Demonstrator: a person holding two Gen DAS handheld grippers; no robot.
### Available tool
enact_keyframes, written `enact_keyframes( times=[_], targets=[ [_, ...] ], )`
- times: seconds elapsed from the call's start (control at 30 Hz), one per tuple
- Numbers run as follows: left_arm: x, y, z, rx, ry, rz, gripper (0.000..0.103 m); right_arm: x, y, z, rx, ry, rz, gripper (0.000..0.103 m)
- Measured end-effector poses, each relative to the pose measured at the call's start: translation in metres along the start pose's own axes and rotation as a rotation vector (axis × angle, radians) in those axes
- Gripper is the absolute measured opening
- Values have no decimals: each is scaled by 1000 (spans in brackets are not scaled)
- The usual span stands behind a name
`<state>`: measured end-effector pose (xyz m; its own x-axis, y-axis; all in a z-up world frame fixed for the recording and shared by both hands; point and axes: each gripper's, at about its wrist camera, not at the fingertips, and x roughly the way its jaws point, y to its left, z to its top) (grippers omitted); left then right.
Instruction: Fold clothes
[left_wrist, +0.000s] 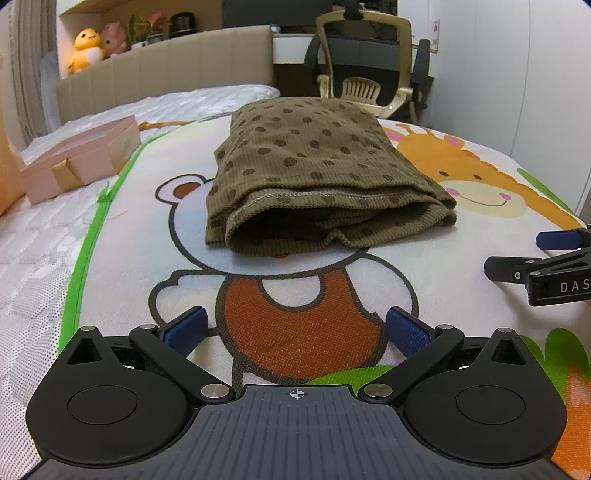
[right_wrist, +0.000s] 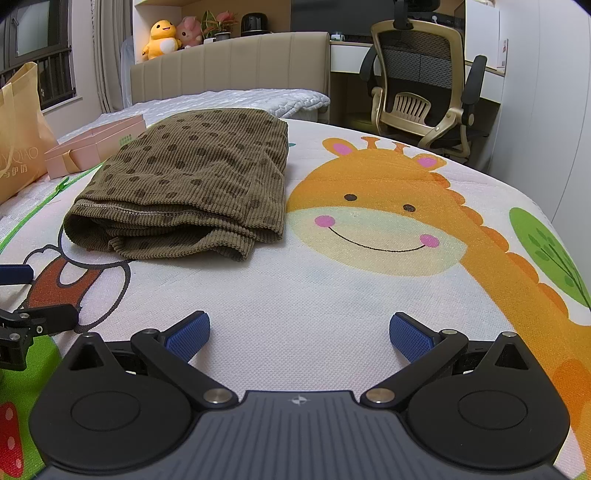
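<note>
A brown corduroy garment with dark dots (left_wrist: 310, 166) lies folded in a neat stack on the cartoon-print mat (left_wrist: 122, 229), its layered edge facing me. In the right wrist view the same garment (right_wrist: 192, 184) sits to the left of the giraffe print. My left gripper (left_wrist: 295, 328) rests low over the bear print, short of the garment, open with nothing between its blue pads. My right gripper (right_wrist: 299, 332) is also open and empty, over bare mat (right_wrist: 369, 295) to the garment's right. Each gripper shows at the edge of the other's view: the right (left_wrist: 517, 254), the left (right_wrist: 22, 291).
A pink gift box (left_wrist: 77, 158) lies left of the mat on the white mattress (left_wrist: 33, 258). A tan paper bag (right_wrist: 18, 129) stands at the far left. Behind are a beige headboard (right_wrist: 236, 62), plush toys (right_wrist: 162, 37) and an office chair (right_wrist: 421, 81).
</note>
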<state>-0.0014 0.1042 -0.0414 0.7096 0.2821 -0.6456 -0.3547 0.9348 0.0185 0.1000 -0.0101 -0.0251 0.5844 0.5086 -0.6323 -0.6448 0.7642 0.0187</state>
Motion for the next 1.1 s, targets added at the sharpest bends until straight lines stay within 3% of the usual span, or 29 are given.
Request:
enact_keyframes(
  times=[1.1],
  targets=[
    [1,0,1,1,0,1,103,-1,0,-1,2,-4,-1,103]
  ],
)
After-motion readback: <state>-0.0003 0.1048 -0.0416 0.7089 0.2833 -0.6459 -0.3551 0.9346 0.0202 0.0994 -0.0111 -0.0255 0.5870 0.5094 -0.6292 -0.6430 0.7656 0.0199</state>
